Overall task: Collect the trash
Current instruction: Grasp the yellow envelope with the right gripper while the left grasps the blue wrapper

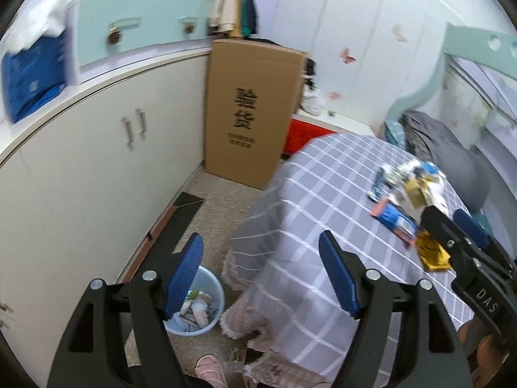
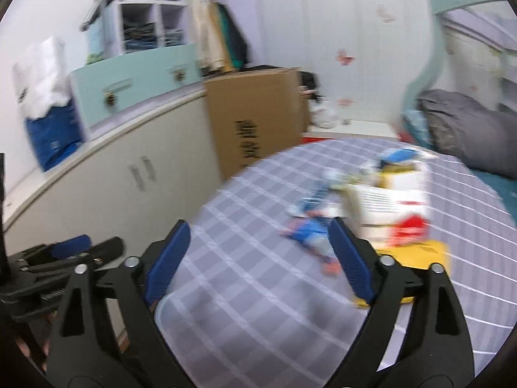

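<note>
While both claws hang over the room with their blue pads spread wide and nothing between them, the contents sort as follows. Left claw (image 1: 261, 274): jaws wide, empty, over the gap between the bed's corner and the floor. Right claw (image 2: 258, 258): jaws wide, empty, over the bed; it also shows at the right edge of the left wrist view. Bed (image 1: 323, 194): grey-lilac cover with a white grid, hanging down to the floor at the near corner. Trash pile (image 1: 410, 187): loose on the bed cover, well apart from the bin; it holds blue wrappers (image 1: 395, 220), a yellow packet (image 1: 431, 253) near the right claw's tips, and crumpled paper; the right wrist view adds a white carton (image 2: 391, 203) with red print, though blur hides finer detail. Waste bin (image 1: 211, 286): pale blue, round, standing upright on the speckled floor beside the bed's hanging cover, partly hidden behind the left claw's left pad; inside lie crumpled papers and wrappers, with something green near the top. Cardboard box (image 1: 252, 110): tall, upright, closed, black printed characters on its face, standing against the cream cabinet (image 1: 97, 177) at the far end of the aisle. Mint-green drawer unit (image 1: 129, 29): on top of the cabinet, drawers shut. Pink slipper (image 1: 210, 368): on the floor at the lower edge.
</note>
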The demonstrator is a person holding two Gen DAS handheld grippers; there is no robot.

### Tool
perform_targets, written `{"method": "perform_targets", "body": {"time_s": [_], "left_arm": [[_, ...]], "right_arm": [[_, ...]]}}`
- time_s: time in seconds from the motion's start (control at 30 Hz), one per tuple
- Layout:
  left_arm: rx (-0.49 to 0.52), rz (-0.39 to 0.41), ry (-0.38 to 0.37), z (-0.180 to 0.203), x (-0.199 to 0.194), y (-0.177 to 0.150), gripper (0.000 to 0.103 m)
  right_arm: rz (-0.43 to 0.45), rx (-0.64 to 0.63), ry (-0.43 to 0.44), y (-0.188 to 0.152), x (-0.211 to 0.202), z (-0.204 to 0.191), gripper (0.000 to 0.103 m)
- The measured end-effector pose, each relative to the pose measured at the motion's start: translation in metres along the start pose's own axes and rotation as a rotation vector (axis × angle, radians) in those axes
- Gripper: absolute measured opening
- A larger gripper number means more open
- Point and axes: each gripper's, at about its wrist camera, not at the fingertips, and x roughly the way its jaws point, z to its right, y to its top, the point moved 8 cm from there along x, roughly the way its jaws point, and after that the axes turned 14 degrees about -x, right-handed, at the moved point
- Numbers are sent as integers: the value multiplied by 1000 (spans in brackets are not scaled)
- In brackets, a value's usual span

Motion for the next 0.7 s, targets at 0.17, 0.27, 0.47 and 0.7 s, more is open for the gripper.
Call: {"method": "perform_targets", "body": {"time_s": [0.17,0.27,0.47,0.7], "left_arm": [[55,-44,-40,39,10,-19,73],[84,-63,-46,58,16,-29,73],[108,-89,-38,75,25,-40,73],[103,-117,-24,80,37,-41,73]], "right_arm": [[-90,17,-149,-34,-6,60,97],[-143,42,-165,-51,0,81,97],[-201,61,-95,-61,18,89,97],[-258,39,-44,-60,45,83,97]]}}
